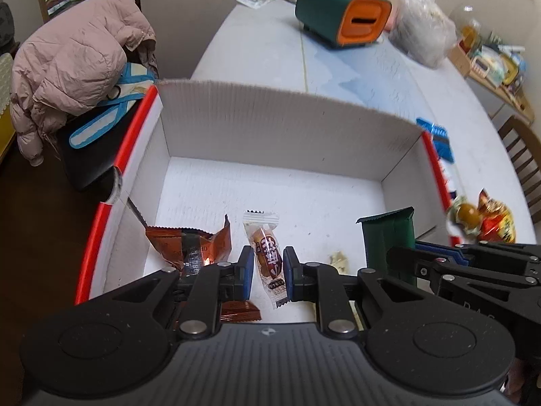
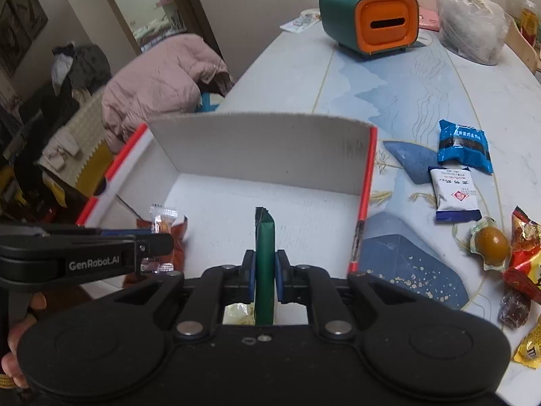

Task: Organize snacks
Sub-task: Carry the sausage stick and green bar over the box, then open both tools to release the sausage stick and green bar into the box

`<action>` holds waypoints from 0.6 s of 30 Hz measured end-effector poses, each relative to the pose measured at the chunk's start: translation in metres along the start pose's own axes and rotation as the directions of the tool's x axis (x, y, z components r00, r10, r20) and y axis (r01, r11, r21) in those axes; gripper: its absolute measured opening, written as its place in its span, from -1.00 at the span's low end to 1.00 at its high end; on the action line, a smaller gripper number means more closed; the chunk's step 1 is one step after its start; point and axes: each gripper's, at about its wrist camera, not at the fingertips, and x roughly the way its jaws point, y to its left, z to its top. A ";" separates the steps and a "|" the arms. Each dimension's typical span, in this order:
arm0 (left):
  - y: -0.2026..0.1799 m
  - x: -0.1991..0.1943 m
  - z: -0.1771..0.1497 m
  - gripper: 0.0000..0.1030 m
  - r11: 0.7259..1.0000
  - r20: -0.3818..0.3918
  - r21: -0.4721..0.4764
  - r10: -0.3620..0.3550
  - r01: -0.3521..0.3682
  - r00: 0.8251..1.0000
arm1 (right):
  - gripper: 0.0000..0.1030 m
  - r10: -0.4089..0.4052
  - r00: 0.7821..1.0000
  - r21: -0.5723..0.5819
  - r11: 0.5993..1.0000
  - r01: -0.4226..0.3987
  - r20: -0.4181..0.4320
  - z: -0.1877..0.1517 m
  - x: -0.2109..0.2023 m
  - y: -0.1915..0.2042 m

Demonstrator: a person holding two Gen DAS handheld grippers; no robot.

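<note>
Snacks sit partly in the white cardboard box (image 1: 270, 125) in front of you and partly loose on the surface (image 2: 422, 77) to its right. Your left gripper (image 1: 268, 264) hangs over the near part of the box with its fingers (image 1: 247, 267) closed on a clear-wrapped sausage snack (image 1: 267, 253), which stands up between the blue pads. Your right gripper (image 2: 264, 277) is just to the right of it, also over the box, its fingers (image 2: 249, 277) clamped on a dark green packet (image 2: 264, 253) held upright on its narrow edge. On the box floor at the near left lies an orange-brown wrapper (image 1: 189, 243), and a small pale snack (image 1: 339, 258) lies between your two grippers.

Outside the box, to the right, a blue packet (image 2: 463, 145) lies far, a white packet (image 2: 454, 194) just nearer than it, and nearer still a vacuum-packed egg (image 2: 490, 243) touches a cluster of red and gold wrappers (image 2: 524, 253). A small dark candy (image 2: 514, 308) and a yellow wrapper (image 2: 531, 348) lie at the near right edge.

At the far end of the surface stands a green and orange tissue box (image 2: 372, 20), with a clear plastic bag (image 2: 470, 20) to its right. A pink padded jacket (image 1: 74, 57) is heaped off the surface to the left.
</note>
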 end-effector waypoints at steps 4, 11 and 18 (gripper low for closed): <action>0.001 0.012 -0.003 -0.65 1.000 -0.028 0.018 0.007 -0.007 1.000 | -0.80 -0.012 0.999 -0.017 1.000 0.011 -0.030 -0.003 0.008 0.004; -0.003 0.025 -0.008 -0.65 0.999 -0.069 0.047 0.016 -0.013 0.998 | -0.80 -0.026 0.999 -0.047 0.999 0.024 -0.040 -0.003 0.014 0.010; -0.003 0.035 -0.013 -0.65 0.998 -0.103 0.060 0.038 -0.032 0.994 | -0.71 -0.034 0.999 -0.064 0.997 0.032 -0.035 -0.004 0.015 0.014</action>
